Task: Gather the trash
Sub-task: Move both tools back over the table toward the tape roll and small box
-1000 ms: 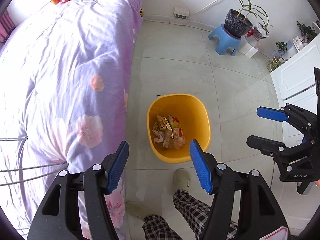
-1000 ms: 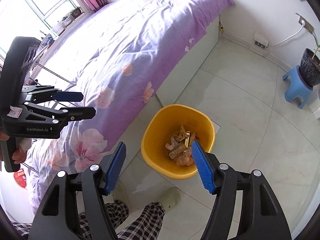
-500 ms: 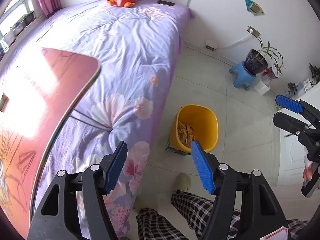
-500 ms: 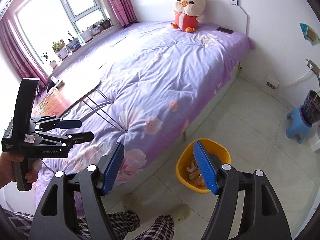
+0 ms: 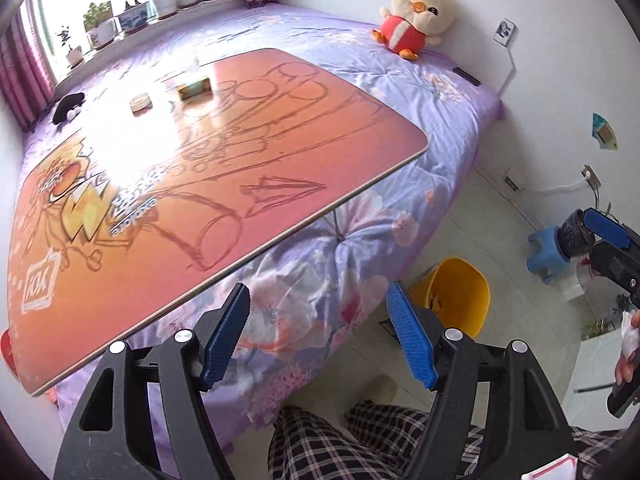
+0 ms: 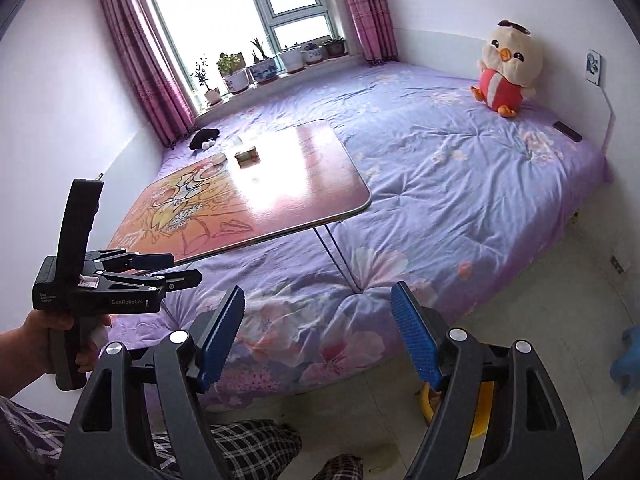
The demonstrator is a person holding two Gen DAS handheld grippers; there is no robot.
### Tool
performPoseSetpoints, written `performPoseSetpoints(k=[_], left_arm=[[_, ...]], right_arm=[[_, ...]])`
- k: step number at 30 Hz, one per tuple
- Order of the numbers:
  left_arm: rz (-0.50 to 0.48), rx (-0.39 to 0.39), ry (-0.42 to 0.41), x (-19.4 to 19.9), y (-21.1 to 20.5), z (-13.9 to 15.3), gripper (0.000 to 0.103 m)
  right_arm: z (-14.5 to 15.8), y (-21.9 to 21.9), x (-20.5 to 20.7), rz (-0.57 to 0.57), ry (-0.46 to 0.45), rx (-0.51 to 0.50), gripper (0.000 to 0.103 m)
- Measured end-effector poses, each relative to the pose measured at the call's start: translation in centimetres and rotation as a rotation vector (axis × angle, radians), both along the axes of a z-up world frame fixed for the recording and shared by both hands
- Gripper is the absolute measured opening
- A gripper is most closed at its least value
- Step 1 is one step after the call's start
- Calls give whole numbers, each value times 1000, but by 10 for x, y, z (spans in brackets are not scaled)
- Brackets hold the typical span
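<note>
Nearest, the left hand-held gripper [image 5: 318,336] is held over the person's plaid-trousered legs [image 5: 360,444] with its blue pads [image 5: 224,336] spread wide and nothing between them. The right hand-held gripper [image 6: 318,336] is likewise wide apart and empty, above the same legs and the pale floor tiles [image 6: 540,300].

Just beyond the left gripper's right pad, the yellow trash bin [image 5: 460,300] stands on the floor close against the side of the bed [image 5: 400,220], with some scraps visible inside its rim. In the right wrist view only a sliver of the bin [image 6: 482,404] shows behind the right finger. Bare floor lies open to the right of the bin, reaching a blue stool [image 5: 546,256] bearing a dark plant pot [image 5: 576,236].

Farther on, a folding counter [image 5: 200,168] stands on the purple floral quilt, its near edge overhanging toward the left gripper and a thin wire leg [image 6: 340,256] pressing into the bedding. Toward its far end sit a small box [image 5: 195,88] and a round dish [image 5: 141,103]. A plush chick [image 6: 506,76] sits at the far wall, and potted plants [image 6: 256,68] line the windowsill.
</note>
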State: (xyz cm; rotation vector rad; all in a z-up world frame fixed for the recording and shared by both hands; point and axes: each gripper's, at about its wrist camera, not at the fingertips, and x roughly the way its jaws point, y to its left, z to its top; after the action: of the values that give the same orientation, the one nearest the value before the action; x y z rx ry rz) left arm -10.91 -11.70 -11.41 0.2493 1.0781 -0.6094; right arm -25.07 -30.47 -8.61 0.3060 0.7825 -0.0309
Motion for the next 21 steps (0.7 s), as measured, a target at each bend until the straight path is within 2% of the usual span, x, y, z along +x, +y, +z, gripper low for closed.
performPoseSetpoints(k=[4, 8, 21], left_arm=[[103, -11, -19, 15, 33, 9, 75], [148, -20, -32, 37, 56, 13, 76], [112, -9, -16, 145, 89, -1, 76]], right_arm=[[6, 18, 29, 81, -11, 6, 76], [13, 40, 56, 127, -31, -14, 76], [1, 85, 172, 103, -10, -40, 77]])
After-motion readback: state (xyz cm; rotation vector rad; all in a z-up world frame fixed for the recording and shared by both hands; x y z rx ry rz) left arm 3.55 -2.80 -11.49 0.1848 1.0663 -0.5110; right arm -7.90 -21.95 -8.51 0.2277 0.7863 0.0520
